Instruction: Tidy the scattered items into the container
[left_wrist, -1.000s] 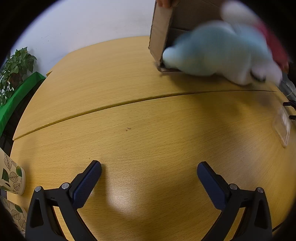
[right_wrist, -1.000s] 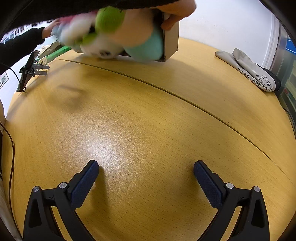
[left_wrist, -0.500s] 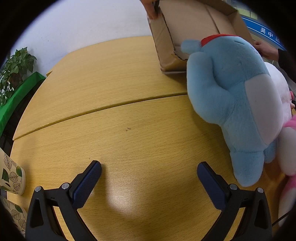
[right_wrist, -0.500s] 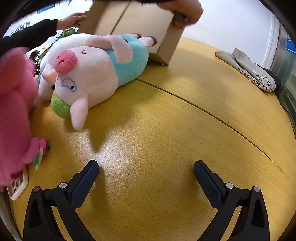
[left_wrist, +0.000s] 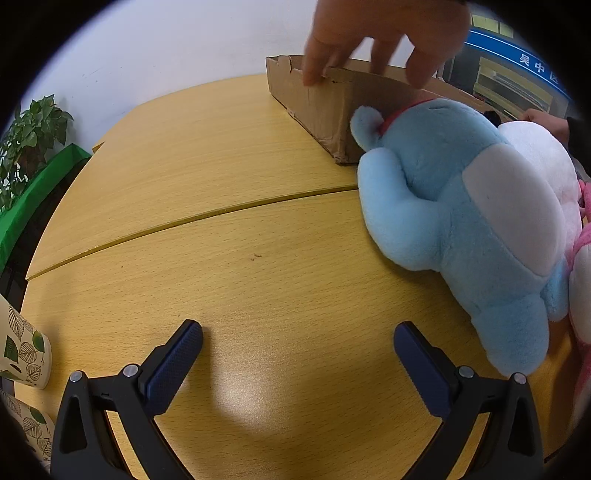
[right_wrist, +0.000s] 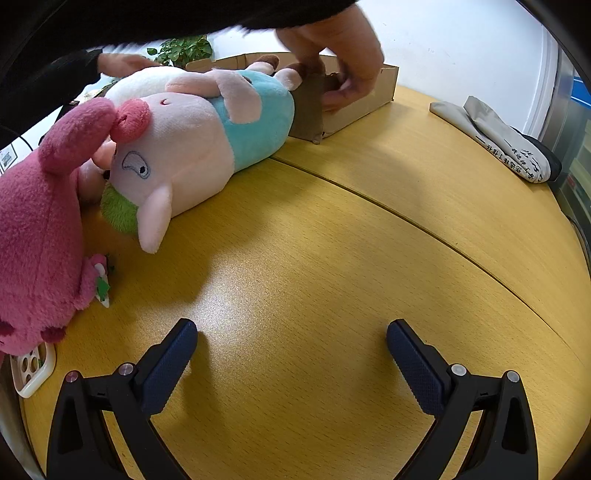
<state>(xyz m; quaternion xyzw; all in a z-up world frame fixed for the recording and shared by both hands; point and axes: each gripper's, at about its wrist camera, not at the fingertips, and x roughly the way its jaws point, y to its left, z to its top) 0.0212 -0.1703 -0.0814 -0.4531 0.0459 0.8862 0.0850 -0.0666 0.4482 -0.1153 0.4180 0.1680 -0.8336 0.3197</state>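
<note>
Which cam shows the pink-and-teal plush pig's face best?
Right wrist view: the pink-and-teal plush pig lies on its side on the round wooden table, eye, snout and ear showing. The left wrist view shows only its back, a blue-and-white plush body, no face.

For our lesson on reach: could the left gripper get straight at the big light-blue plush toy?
Probably yes. The left gripper is open over bare wooden table, and the light-blue plush toy lies ahead to its right with nothing between; its bulk may exceed the jaw opening.

Wooden table (left_wrist: 229, 229) under plush toys (left_wrist: 461, 221), cardboard box (left_wrist: 317, 107).
</note>
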